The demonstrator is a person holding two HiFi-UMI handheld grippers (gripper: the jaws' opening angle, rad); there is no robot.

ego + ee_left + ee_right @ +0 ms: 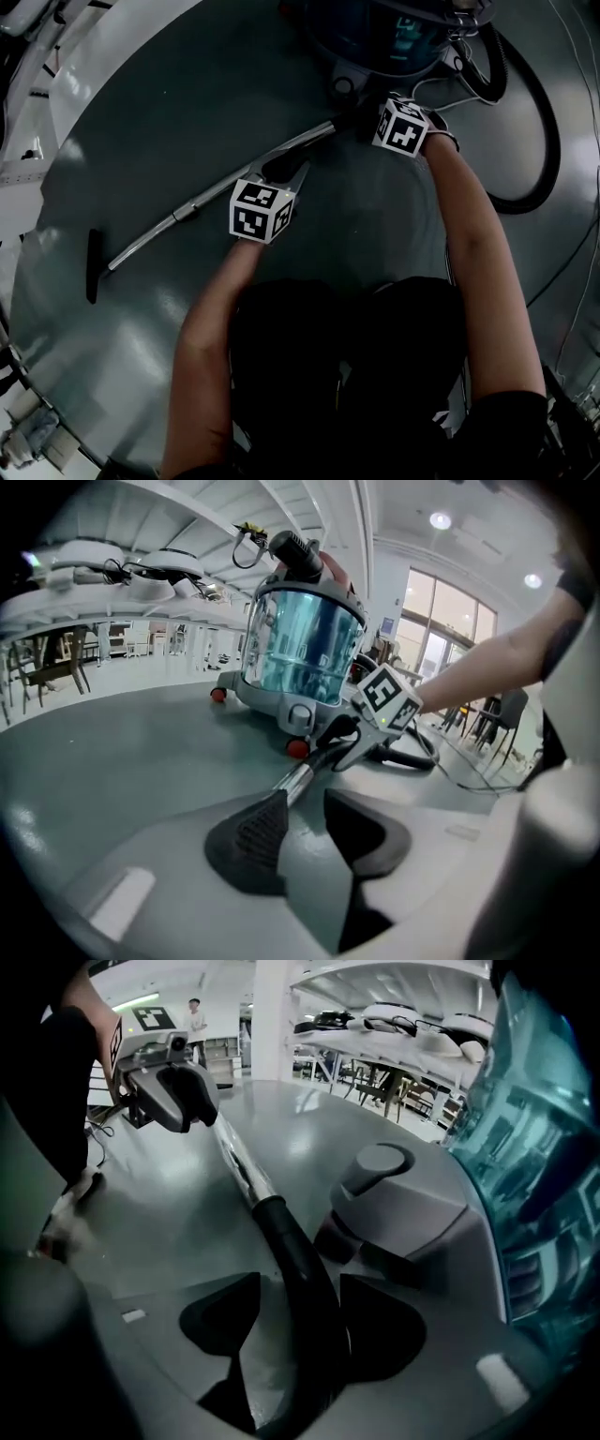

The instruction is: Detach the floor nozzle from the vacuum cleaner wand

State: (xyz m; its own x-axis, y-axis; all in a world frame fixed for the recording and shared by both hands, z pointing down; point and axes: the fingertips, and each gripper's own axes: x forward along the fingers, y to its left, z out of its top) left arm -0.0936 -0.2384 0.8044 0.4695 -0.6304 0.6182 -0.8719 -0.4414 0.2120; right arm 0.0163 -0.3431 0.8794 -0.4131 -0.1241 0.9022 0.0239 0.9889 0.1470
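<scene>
The chrome wand [187, 214] lies slantwise on the round grey table [141, 112]. Its black floor nozzle [92, 267] sits at the lower left end, apart from both grippers. My left gripper [286, 171] is over the wand's middle. In the left gripper view its jaws [302, 801] stand part open and the chrome tube [294, 780] runs out from beside the left pad, with no pad pressing on it. My right gripper [361, 122] is at the wand's upper end, and its jaws [300, 1281] stand wide open around the black handle [295, 1241].
The blue-bodied vacuum canister [394, 33] stands at the table's far side, close to the right gripper, and its black hose [546, 141] loops off to the right. Thin cables [581, 234] trail down the right edge. Shelves and chairs [56, 663] surround the table.
</scene>
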